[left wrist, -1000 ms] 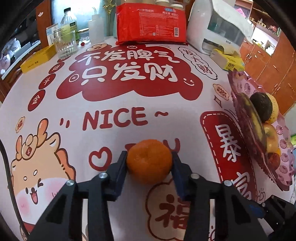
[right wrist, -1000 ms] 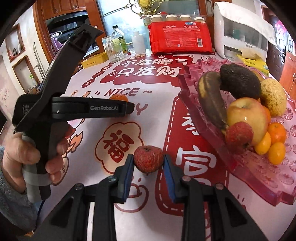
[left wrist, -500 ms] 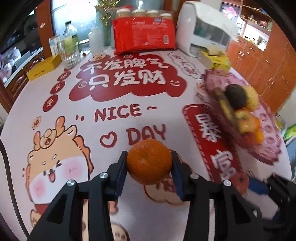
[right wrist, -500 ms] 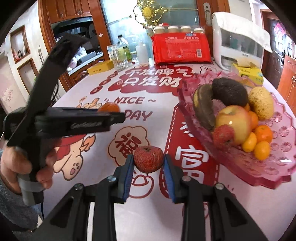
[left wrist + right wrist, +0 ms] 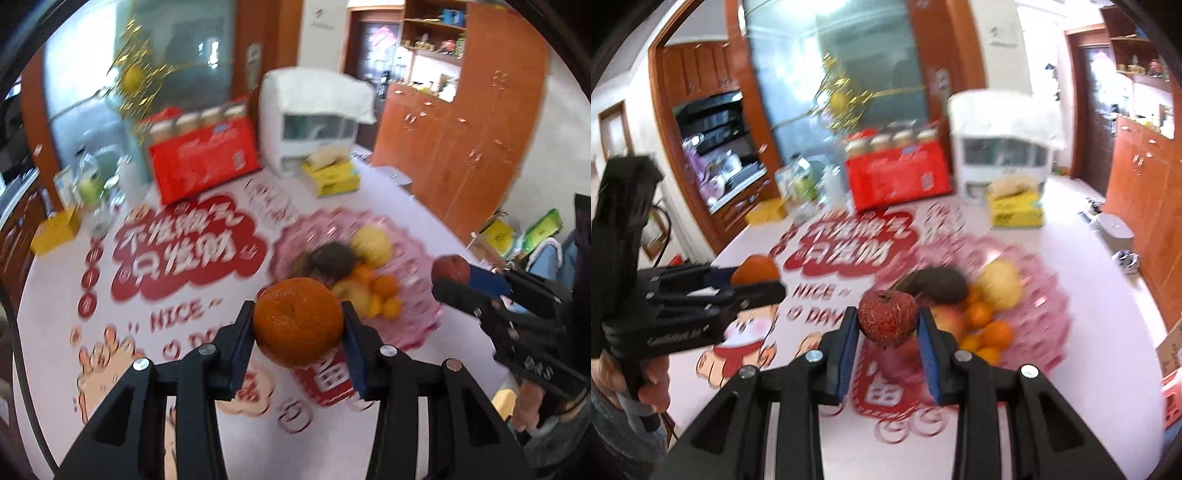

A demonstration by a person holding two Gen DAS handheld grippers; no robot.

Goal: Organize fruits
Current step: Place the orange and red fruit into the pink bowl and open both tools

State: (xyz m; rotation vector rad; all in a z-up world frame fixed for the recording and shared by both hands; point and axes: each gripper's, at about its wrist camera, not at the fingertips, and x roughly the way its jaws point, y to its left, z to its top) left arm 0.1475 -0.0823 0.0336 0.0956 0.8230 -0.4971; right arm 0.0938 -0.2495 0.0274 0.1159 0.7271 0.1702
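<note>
Left wrist view, nearest first: the left gripper [image 5: 298,334] has its jaws closed on a mandarin orange [image 5: 297,321], carried clear above the desk [image 5: 51,314] with its printed cloth. Right wrist view shows the same on the other side: the right gripper [image 5: 886,341] clamps a rough red lychee-like fruit [image 5: 887,318], also lifted off the desk. Just beyond both fruits lies the pink glass fruit plate [image 5: 1049,325], already heaped with an avocado [image 5: 940,284], a pale yellow fruit, an apple and small oranges; the view is blurred, so details are uncertain. To my eye the step is delivery. It would go best by bringing each fruit low over a bare patch of plate near the rim, one hand at a time, and opening only once it rests, lest round fruit roll off the pile.
</note>
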